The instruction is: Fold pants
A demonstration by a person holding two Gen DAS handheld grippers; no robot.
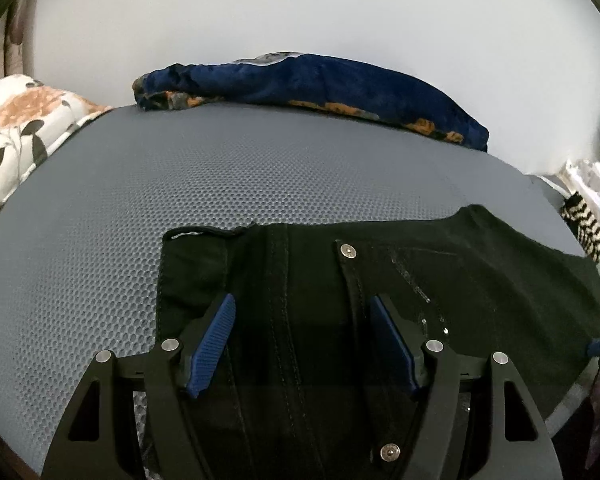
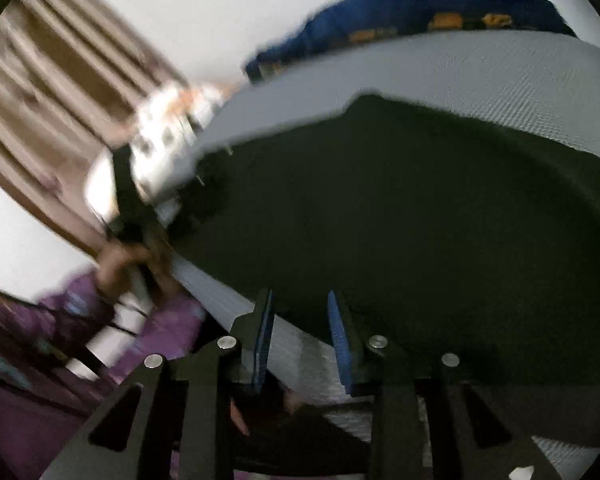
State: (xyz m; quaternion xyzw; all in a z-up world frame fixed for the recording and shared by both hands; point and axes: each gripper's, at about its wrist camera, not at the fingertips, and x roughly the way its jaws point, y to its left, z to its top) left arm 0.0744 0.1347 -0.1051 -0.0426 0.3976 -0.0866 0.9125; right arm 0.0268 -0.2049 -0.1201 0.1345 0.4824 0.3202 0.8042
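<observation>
Grey honeycomb mat (image 1: pixel 100 208); blue blanket (image 1: pixel 320 88) (orange pattern) behind; floral pillow (image 1: pixel 16 128) left.

I see black pants (image 1: pixel 440 292) of matt denim w/ shiny metal rivets (image 1: pixel 348 251). Grey mat (image 1: pixel 180 184) looks like honeycomb-textured foam, matt. Blue blanket (image 1: pixel 340 88) looks plush. Left gripper (image 1: pixel 302 342): matt black plastic, ribbed blue rubber-like pads (image 1: pixel 214 344), bright metal pins.
</observation>
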